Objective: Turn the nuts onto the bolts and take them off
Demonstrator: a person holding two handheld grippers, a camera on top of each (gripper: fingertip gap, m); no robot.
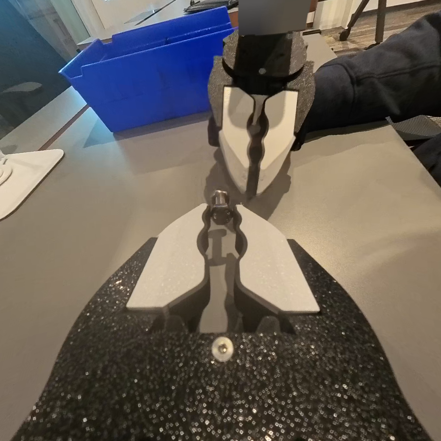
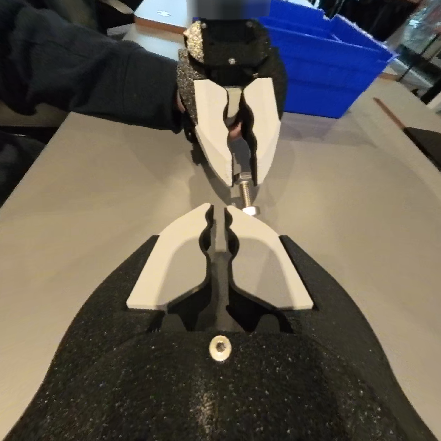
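My left gripper (image 1: 220, 211) is shut on one end of a steel bolt (image 1: 220, 214) and holds it just above the grey table (image 1: 107, 214). The threaded shaft (image 2: 244, 194) points toward the right gripper, with a nut (image 2: 249, 210) at its free end; the nut also shows in the left wrist view (image 1: 220, 194). My right gripper (image 2: 218, 208) faces the left one tip to tip. Its jaws stand a narrow gap apart with nothing between them. The nut is just right of the right gripper's fingertip (image 2: 232, 211), close to it; I cannot tell whether they touch.
A blue plastic bin (image 1: 155, 78) stands on the table behind the grippers, also in the right wrist view (image 2: 322, 71). A white flat base (image 1: 23, 176) lies at the left. A person's dark sleeves (image 1: 381, 78) (image 2: 83, 71) reach in behind each gripper. My two grippers' fingertips are within a few centimetres of each other. The white flat base (image 1: 23, 176) lies around 35 cm away from my left fingertips.
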